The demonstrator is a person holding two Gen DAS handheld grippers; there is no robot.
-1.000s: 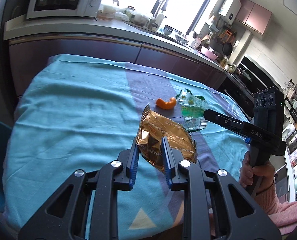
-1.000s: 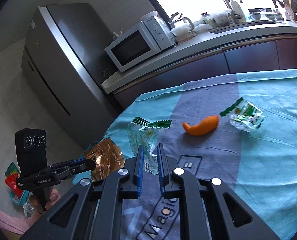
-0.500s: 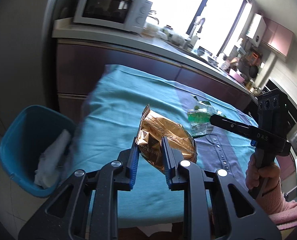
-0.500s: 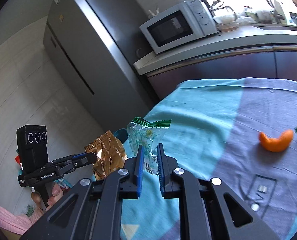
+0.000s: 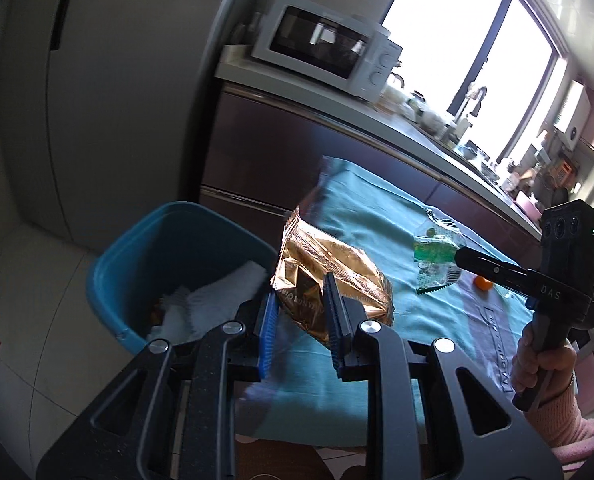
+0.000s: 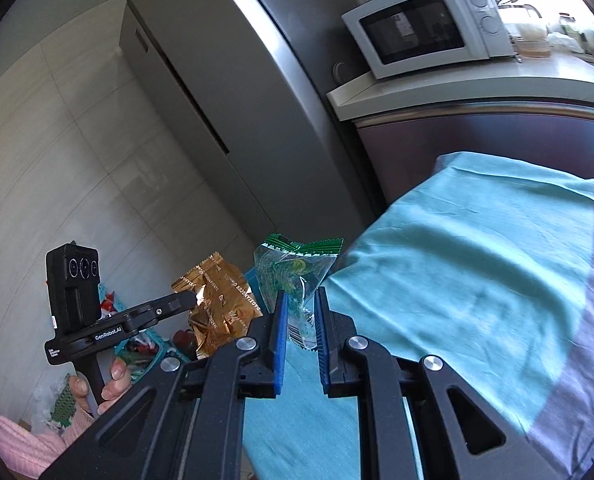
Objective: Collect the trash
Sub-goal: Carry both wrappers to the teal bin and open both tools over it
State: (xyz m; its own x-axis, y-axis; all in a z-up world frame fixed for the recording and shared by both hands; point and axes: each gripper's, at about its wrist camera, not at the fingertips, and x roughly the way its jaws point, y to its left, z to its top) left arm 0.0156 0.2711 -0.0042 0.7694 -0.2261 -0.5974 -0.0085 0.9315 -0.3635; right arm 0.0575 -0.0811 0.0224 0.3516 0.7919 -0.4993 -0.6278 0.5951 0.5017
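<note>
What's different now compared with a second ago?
Both grippers swung off the teal tablecloth toward the blue plastic bin. The left gripper keeps clamping the crinkled gold foil snack bag, the right gripper the clear green-edged wrapper. Nothing was dropped.

two wrappers held, bin below

crinkled gold foil wrapper (image 5: 329, 268) is pinched upright beside the blue bin (image 5: 137, 264), which holds white paper. a clear green-printed wrapper (image 6: 293, 276) is pinched upright near the table's edge.
</note>
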